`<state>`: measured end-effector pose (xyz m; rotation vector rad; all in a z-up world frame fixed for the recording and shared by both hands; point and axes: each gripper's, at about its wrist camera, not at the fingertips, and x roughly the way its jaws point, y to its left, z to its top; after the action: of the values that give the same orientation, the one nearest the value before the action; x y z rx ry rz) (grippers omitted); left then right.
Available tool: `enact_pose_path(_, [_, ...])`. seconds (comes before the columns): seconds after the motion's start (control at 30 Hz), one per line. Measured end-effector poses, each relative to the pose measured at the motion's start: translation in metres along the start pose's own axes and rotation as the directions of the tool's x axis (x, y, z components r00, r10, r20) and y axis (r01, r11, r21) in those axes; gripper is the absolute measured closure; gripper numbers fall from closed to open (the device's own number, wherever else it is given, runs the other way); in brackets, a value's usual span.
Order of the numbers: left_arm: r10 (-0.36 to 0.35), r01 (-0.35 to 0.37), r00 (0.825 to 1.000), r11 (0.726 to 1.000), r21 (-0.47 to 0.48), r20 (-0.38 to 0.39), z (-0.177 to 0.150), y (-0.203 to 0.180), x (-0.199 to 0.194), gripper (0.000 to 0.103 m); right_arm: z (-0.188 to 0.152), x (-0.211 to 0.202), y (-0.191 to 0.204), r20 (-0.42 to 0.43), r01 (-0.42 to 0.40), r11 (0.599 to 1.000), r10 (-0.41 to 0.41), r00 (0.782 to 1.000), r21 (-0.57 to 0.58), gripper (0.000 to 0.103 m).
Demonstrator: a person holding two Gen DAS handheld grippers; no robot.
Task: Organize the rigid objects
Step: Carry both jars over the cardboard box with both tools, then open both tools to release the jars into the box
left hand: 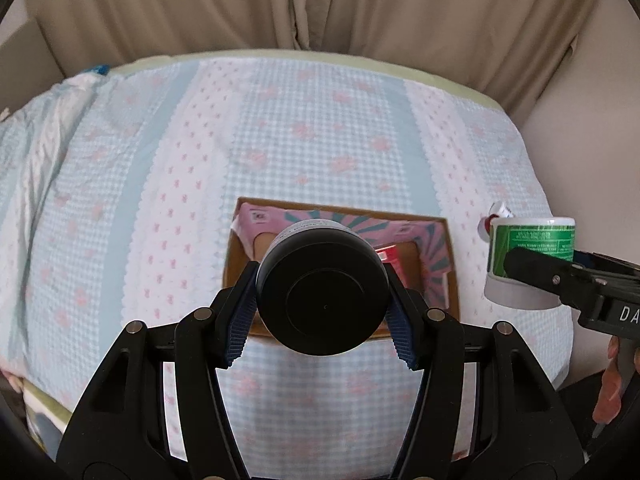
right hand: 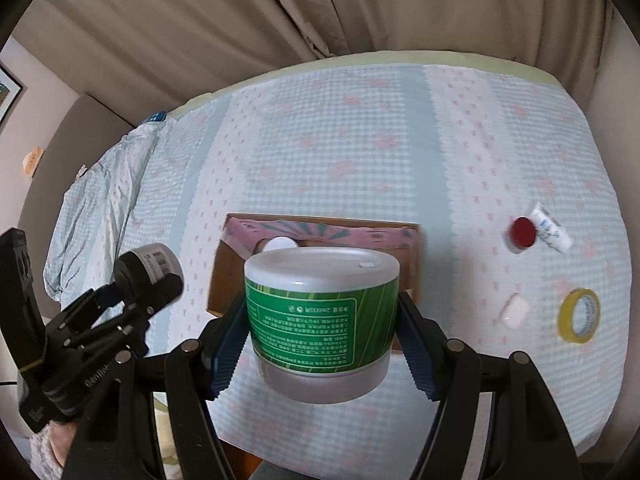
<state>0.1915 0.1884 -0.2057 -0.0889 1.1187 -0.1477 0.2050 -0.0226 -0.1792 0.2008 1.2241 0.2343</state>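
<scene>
My left gripper [left hand: 322, 312] is shut on a black round jar [left hand: 322, 292] and holds it above the near edge of an open cardboard box [left hand: 450, 264] with pink inner flaps. A red item [left hand: 394, 258] lies in the box. My right gripper [right hand: 322, 332] is shut on a white jar with a green label [right hand: 322, 312], held upside down over the box [right hand: 224, 276]. A white cap [right hand: 280, 245] shows inside the box. The left gripper with the black jar [right hand: 154, 268] appears at the left of the right wrist view; the green jar [left hand: 530, 252] shows at the right of the left wrist view.
On the blue checked bedspread [right hand: 360, 140] to the right lie a red-capped small jar [right hand: 523, 232], a white tube [right hand: 552, 228], a white oval case [right hand: 515, 311] and a yellow tape roll [right hand: 580, 315]. Beige curtains [left hand: 320, 4] hang behind the bed.
</scene>
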Motion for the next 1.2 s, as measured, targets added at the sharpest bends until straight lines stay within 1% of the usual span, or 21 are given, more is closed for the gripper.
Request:
enact_pose_path(0.2, [-0.025,0.029,0.997,0.997,0.070,-0.067,0.009,0.029,0.034,0.048,0.012,0.035,0.034,-0.022,0.030,0.998,-0.029,0.999,0.052,0.037])
enact_pose_path(0.33, [-0.048,0.060,0.991,0.994,0.094,-0.126,0.011,0.045,0.064,0.048,0.019,0.063,0.045,-0.053,0.056,0.994,-0.051,0.997,0.099,0.037])
enact_pose_path(0.43, [-0.050,0.071,0.986,0.989,0.127,-0.162,0.010,0.048,0.085,0.048,0.021,0.086,0.050,-0.086,0.079,0.989,-0.069,0.994,0.129,0.037])
enact_pose_path(0.63, [-0.052,0.098,0.970,0.977,0.187,-0.238,0.005,0.045,0.134,0.048,0.016,0.135,0.043,-0.184,0.129,0.979,-0.098,0.978,0.161,0.037])
enact_pose_path(0.73, [-0.037,0.100,0.962,0.970,0.222,-0.272,-0.003,0.040,0.153,0.048,0.011,0.159,0.033,-0.240,0.136,0.973,-0.089,0.967,0.188,0.037])
enact_pose_path(0.9, [-0.031,0.130,0.939,0.955,0.268,-0.343,-0.018,0.034,0.178,0.048,-0.004,0.193,0.013,-0.325,0.149,0.959,-0.065,0.943,0.241,0.037])
enact_pose_path(1.0, [0.002,0.122,0.931,0.941,0.317,-0.364,-0.023,0.030,0.191,0.048,-0.012,0.206,0.001,-0.349,0.138,0.942,-0.024,0.937,0.305,0.037])
enact_pose_path(1.07, [0.001,0.125,0.927,0.942,0.313,-0.375,-0.022,0.032,0.197,0.048,-0.014,0.211,-0.003,-0.360,0.139,0.936,-0.014,0.933,0.324,0.037])
enact_pose_path(1.13, [0.001,0.124,0.927,0.943,0.309,-0.376,-0.020,0.032,0.201,0.048,-0.013,0.216,-0.006,-0.363,0.134,0.933,-0.004,0.932,0.333,0.037])
enact_pose_path(1.17, [0.012,0.115,0.928,0.942,0.316,-0.373,-0.018,0.031,0.203,0.047,-0.013,0.219,-0.007,-0.364,0.132,0.932,0.000,0.931,0.338,0.037])
enact_pose_path(1.2, [0.013,0.115,0.928,0.940,0.320,-0.373,-0.017,0.030,0.204,0.036,-0.012,0.221,-0.007,-0.364,0.131,0.930,0.003,0.931,0.344,0.036])
